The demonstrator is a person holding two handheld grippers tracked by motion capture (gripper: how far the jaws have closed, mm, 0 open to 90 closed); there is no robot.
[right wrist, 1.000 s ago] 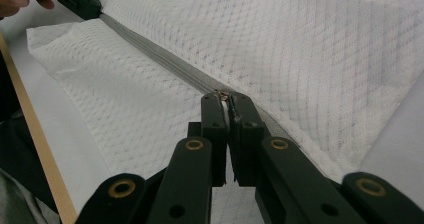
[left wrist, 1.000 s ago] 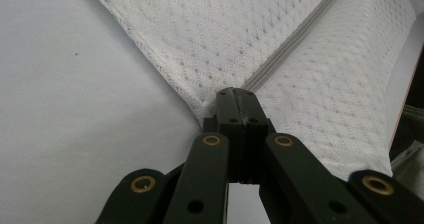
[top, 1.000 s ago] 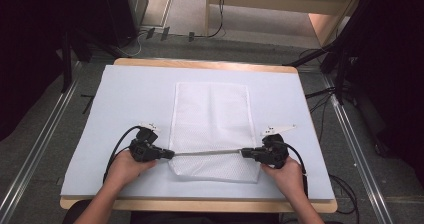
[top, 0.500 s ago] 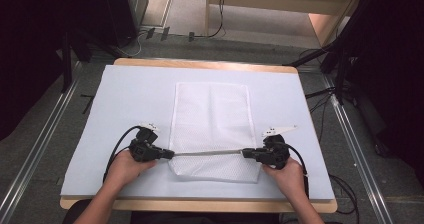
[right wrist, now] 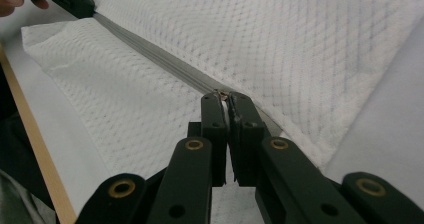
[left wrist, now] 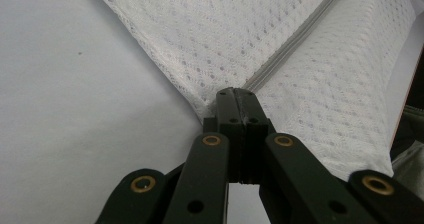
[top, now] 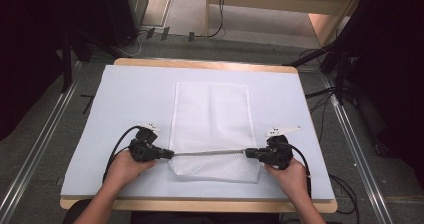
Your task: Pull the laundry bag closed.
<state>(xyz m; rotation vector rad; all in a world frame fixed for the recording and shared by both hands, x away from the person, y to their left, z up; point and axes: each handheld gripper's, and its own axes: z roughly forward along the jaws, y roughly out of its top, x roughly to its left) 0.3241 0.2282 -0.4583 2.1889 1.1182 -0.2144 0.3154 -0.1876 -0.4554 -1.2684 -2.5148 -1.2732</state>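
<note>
- White mesh zip bag [top: 212, 121] lies flat near the middle of the pale sheet on the tabletop [top: 125, 91], long axis running away from the person, near end close to the front edge.
- Grey zipper [top: 210, 153] crosses the bag's near end, side to side, at right angles to the bag's long axis. It looks taut and straight between the two tongs.
- Left tongs [top: 167, 153]: at the bag's left edge, pointing right along the zipper line. In the left gripper view the left tongs [left wrist: 239, 101] are pressed together on the zipper's left end, where mesh and tape meet at the bag's corner.
- Right tongs [top: 248, 153]: at the bag's right edge, pointing left, facing the other pair. In the right gripper view the right tongs [right wrist: 227, 104] are pinched shut on the zipper [right wrist: 150, 54] near its right end; a small metallic bit shows at the tips, possibly the slider pull, too small to confirm.
- Key relation: both tongs sit on the same line, the zipper axis, one at each end, tips facing. The zipper runs away from the right tongs straight toward the left ones, seen at the far upper left in the right gripper view.
- Judgement: if the right pair does hold the slider, any travel would go leftward along that axis, with the left pair as anchor. The right hand [top: 292, 176] is the one at the slider end; the left hand [top: 122, 166] braces.
- Risk, judged: a pull off the axis could bunch the mesh or lift the bag.
</note>
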